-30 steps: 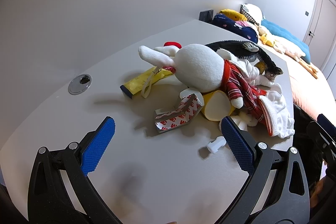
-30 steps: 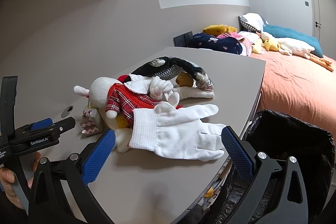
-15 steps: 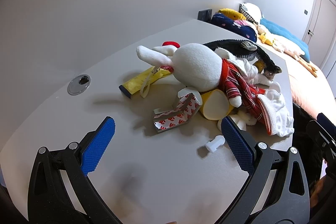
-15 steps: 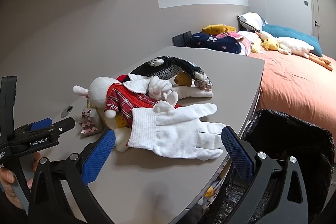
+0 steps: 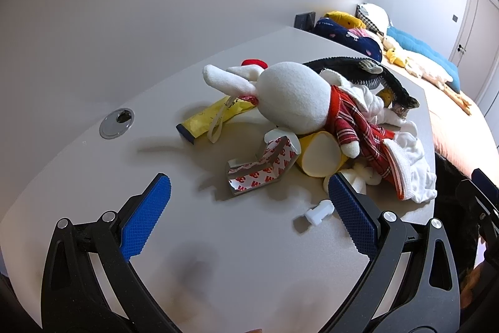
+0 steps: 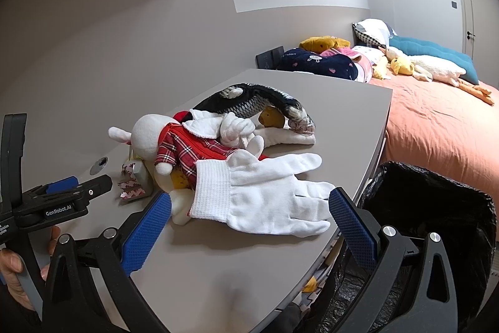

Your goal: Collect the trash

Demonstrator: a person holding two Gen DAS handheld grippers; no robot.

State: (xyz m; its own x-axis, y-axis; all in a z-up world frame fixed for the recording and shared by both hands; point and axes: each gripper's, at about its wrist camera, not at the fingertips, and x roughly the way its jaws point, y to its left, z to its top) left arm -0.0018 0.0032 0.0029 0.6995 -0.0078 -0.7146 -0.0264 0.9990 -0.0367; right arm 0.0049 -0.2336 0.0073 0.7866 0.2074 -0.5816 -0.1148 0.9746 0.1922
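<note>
On the grey table (image 5: 218, 255) lies a pile: a red-and-white crumpled wrapper (image 5: 262, 167), a small white plastic piece (image 5: 318, 213), a yellow packet (image 5: 215, 117) and a yellow cup (image 5: 321, 153) under a white plush rabbit (image 5: 293, 102). My left gripper (image 5: 246, 208) is open and empty, just short of the wrapper. My right gripper (image 6: 249, 223) is open and empty, over the table edge, with a white glove (image 6: 265, 195) lying between its fingers. A bin with a black bag (image 6: 430, 208) stands beside the table.
A black fish plush (image 6: 259, 102) lies behind the rabbit (image 6: 174, 142). A metal cable grommet (image 5: 117, 122) sits in the table at left. A bed with an orange cover (image 6: 436, 127) and several pillows and toys stands beyond the table. The left gripper shows in the right wrist view (image 6: 62, 198).
Both grippers have edged slightly forward toward the pile. Nothing was taken hold of or moved.
</note>
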